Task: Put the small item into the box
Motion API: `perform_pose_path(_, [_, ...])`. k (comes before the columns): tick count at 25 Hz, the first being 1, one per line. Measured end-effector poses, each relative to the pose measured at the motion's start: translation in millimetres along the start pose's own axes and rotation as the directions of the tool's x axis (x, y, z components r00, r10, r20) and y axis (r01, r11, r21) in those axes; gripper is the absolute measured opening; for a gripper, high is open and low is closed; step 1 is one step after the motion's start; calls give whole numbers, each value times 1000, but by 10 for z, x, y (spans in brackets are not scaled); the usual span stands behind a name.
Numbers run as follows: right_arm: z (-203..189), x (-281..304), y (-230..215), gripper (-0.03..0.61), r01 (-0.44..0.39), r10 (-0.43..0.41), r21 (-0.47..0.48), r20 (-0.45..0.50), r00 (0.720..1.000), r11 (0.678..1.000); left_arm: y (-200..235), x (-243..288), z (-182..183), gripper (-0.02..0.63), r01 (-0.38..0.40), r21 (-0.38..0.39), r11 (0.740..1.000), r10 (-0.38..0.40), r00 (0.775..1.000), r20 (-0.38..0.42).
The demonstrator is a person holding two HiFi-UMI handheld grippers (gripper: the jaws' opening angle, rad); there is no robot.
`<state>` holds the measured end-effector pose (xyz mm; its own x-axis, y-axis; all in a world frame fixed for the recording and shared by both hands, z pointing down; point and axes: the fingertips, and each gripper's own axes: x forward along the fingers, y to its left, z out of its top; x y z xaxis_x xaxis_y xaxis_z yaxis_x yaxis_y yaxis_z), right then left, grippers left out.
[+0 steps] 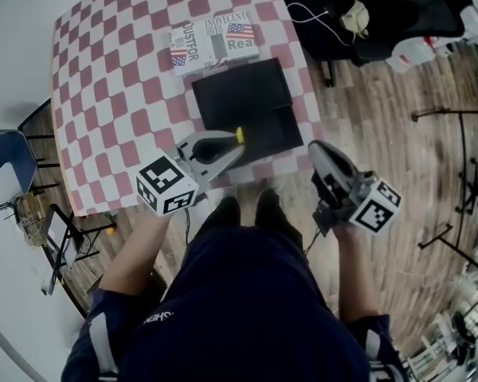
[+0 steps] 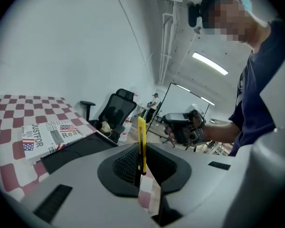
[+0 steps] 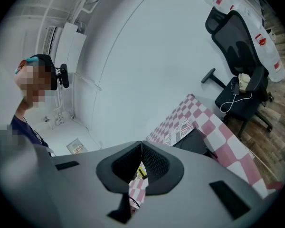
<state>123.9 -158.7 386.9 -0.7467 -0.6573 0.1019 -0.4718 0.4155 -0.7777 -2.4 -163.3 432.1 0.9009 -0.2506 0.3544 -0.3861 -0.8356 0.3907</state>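
Note:
My left gripper point(image 1: 237, 140) is shut on a slim yellow utility knife point(image 1: 240, 135), held over the near edge of the flat black box point(image 1: 245, 102) on the checked table. In the left gripper view the knife point(image 2: 141, 144) stands upright between the jaws, with the box point(image 2: 78, 148) lower left. My right gripper point(image 1: 316, 150) hovers off the table's right side over the wooden floor, shut and empty. Its tips point(image 3: 142, 144) meet in its own view, where the box point(image 3: 195, 142) lies ahead on the table.
A book with a flag cover point(image 1: 213, 40) lies just behind the box. The red and white checked cloth point(image 1: 111, 94) covers the table. A black office chair point(image 1: 342, 14) stands at the back right. Stands and cables point(image 1: 454, 181) crowd the floor on the right.

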Motion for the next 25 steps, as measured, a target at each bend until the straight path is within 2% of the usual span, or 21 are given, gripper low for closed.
perform_pose_path(5, [153, -96, -309, 17, -5, 5, 1, -32, 999, 1000, 98, 493, -294, 64, -28, 73, 997, 40, 985, -169])
perform_pose_path(9, [205, -182, -565, 17, 10, -10, -1, -65, 998, 1000, 190, 833, -599, 64, -42, 137, 990, 84, 945, -316])
perform_pose_path(13, [223, -260, -760, 17, 28, -28, -1, -89, 996, 1000, 288, 1085, -880, 64, -44, 175, 984, 116, 898, -425])
perform_pose_path(16, [220, -297, -874, 17, 51, -53, -15, -112, 992, 999, 368, 1224, -1093, 64, -44, 204, 978, 144, 850, -507])
perform_pose_path(25, [207, -427, -1108, 17, 94, -95, -15, -148, 984, 995, 478, 1513, -1605, 66, 21, 324, 946, 229, 664, -712])
